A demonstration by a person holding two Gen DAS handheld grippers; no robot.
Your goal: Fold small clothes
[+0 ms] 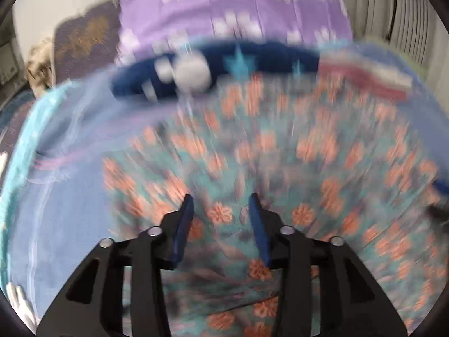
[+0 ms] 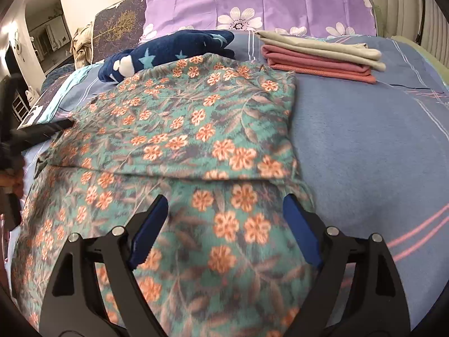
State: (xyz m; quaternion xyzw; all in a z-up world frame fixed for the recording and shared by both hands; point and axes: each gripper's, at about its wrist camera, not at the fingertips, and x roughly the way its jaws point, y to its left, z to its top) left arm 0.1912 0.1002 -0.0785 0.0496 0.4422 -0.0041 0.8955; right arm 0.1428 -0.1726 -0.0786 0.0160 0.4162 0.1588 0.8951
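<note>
A teal garment with orange flowers lies spread on the blue bed sheet, with its far part folded over the near part. My right gripper is open just above the near part, holding nothing. My left gripper is open above the same garment; that view is blurred by motion. The left gripper also shows in the right wrist view at the garment's left edge.
A dark blue star-patterned garment lies behind the floral one. A folded stack of pink and beige clothes sits at the back right. A purple flowered pillow stands at the bed's head.
</note>
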